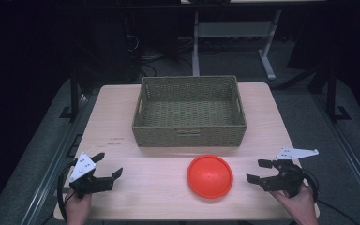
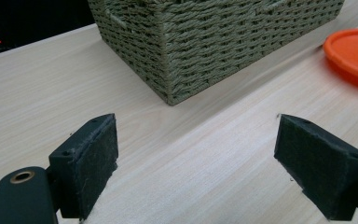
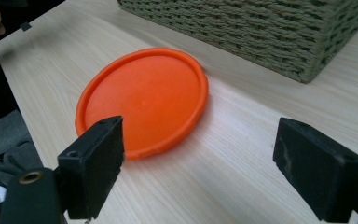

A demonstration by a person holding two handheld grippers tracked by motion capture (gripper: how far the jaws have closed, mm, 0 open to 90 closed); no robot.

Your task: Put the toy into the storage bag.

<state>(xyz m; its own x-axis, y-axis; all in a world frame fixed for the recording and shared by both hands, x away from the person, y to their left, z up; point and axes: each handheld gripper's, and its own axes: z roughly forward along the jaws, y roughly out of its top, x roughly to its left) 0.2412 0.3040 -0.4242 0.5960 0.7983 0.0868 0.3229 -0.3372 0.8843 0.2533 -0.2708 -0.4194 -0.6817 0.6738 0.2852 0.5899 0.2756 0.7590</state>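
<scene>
An orange round plate lies flat on the wooden table, just in front of an olive woven basket with nothing in it. My left gripper rests at the table's front left, open, jaws wide apart over bare wood; the basket's corner is ahead of it. At the front right, my right gripper stands open, pointing left at the plate. Nothing sits between its pads, and the plate's edge lies just beyond them.
The basket takes up the table's back middle. Bare wood lies between the grippers and beside the plate. Beyond the table are a dark floor, metal rails at both sides and a desk frame.
</scene>
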